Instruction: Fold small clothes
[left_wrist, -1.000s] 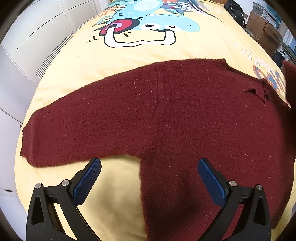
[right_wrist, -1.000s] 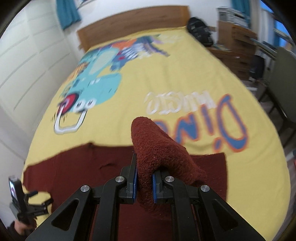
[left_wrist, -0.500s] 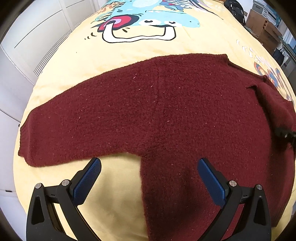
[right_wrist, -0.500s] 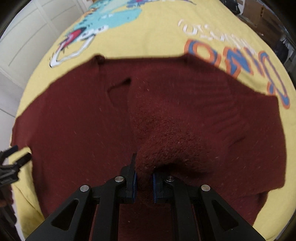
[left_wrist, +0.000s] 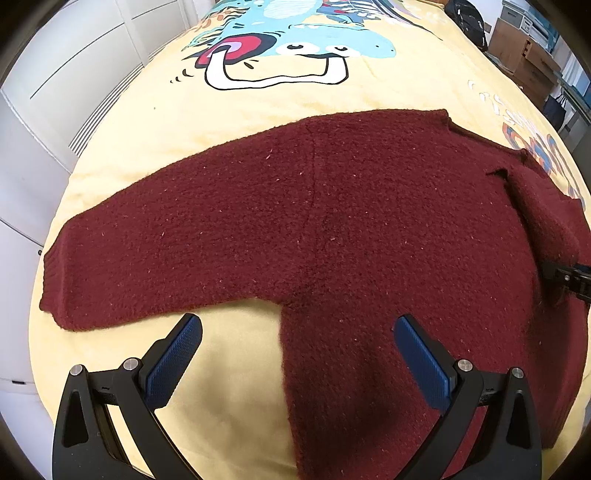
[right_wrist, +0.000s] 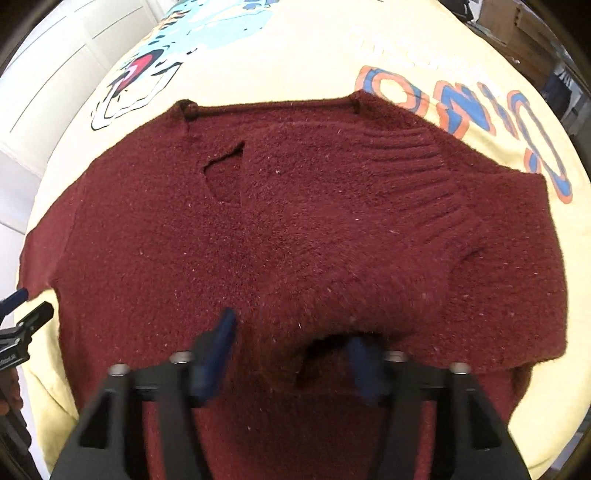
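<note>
A dark red knitted sweater (left_wrist: 332, 221) lies flat on the yellow bedspread (left_wrist: 229, 122). Its left sleeve (left_wrist: 129, 251) stretches out to the left. Its right sleeve (right_wrist: 369, 236) is folded in across the chest, with the ribbed cuff (right_wrist: 417, 170) pointing up right. My left gripper (left_wrist: 297, 350) is open and empty, hovering over the sweater's lower left side at the armpit. My right gripper (right_wrist: 291, 343) is open just above the folded sleeve, with the sleeve's fold lying between its blue pads (right_wrist: 218, 343). Its black tip also shows in the left wrist view (left_wrist: 569, 277).
The bedspread carries a cartoon dinosaur print (left_wrist: 288, 48) and orange-blue lettering (right_wrist: 461, 110). White wardrobe doors (left_wrist: 55, 92) stand to the left of the bed. Cardboard boxes (left_wrist: 528, 55) and a dark bag (left_wrist: 467, 18) sit at the far right.
My right gripper carried the right sleeve down across the sweater's chest, then opened and let it go. My left gripper stayed open and drew slightly closer to the sweater.
</note>
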